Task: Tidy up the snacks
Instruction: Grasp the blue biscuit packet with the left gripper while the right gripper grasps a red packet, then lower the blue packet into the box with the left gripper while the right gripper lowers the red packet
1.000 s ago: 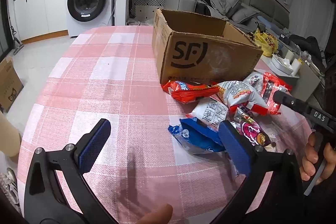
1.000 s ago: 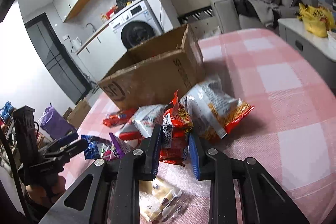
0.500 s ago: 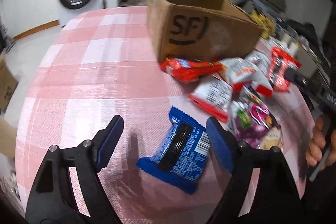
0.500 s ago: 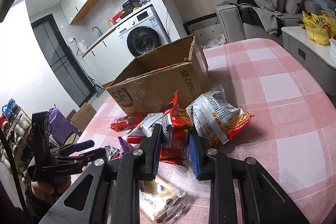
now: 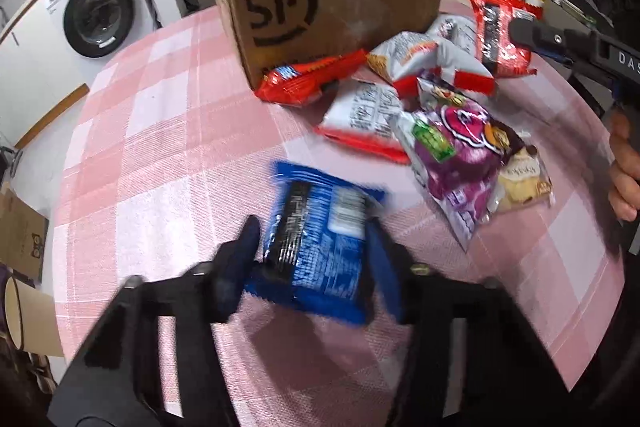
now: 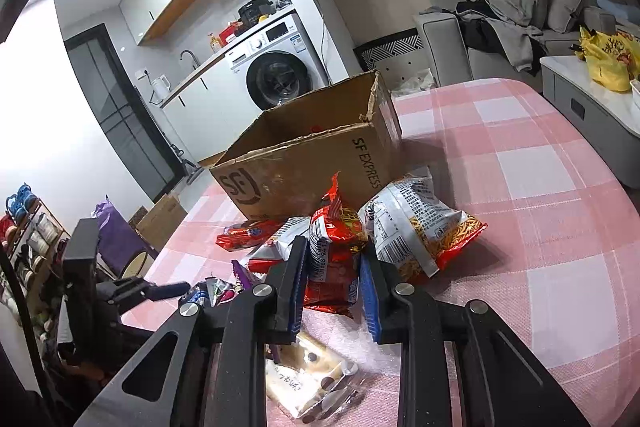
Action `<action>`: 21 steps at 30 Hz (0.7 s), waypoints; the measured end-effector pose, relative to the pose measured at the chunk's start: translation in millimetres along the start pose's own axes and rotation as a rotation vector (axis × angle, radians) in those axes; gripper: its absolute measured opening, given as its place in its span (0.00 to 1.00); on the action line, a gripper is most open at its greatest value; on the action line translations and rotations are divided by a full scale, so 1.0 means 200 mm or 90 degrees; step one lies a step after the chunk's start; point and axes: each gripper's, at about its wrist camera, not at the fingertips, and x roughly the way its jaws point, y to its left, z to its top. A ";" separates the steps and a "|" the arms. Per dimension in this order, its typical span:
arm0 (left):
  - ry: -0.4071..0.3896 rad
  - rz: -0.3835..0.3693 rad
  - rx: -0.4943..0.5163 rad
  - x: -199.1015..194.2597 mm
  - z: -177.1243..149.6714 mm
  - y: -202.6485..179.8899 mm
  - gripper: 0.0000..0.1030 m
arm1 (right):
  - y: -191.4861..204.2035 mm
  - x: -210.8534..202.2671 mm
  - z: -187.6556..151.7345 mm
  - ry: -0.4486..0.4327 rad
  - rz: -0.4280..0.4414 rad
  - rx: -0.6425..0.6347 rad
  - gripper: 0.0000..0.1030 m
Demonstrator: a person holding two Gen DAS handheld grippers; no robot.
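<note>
Your left gripper (image 5: 316,247) has its fingers closed on the blue snack packet (image 5: 320,239) above the counter (image 5: 160,155); your right gripper (image 6: 334,291) pinches the red packet (image 6: 336,259) beside the cardboard box (image 6: 304,163).

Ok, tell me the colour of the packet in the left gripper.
Blue packet, with a dark panel; clearest in the left wrist view.

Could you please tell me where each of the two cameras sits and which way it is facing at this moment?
Left wrist: on the left gripper, facing the cardboard box over the blue packet between its fingers; the right hand shows.
Right wrist: on the right gripper, facing the same box across the table, fingers on the red packet; the left gripper appears at lower left.
Shared: box, snack pile, washing machine.
</note>
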 end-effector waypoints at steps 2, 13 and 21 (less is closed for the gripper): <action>-0.007 0.003 0.003 0.00 0.00 0.00 0.40 | 0.00 0.00 0.00 0.000 0.000 -0.001 0.24; -0.050 0.016 -0.032 -0.09 0.03 0.04 0.40 | 0.02 -0.02 0.00 -0.009 0.005 -0.004 0.24; -0.103 0.028 -0.069 -0.21 0.06 0.06 0.40 | 0.05 -0.05 0.01 -0.018 0.012 -0.012 0.24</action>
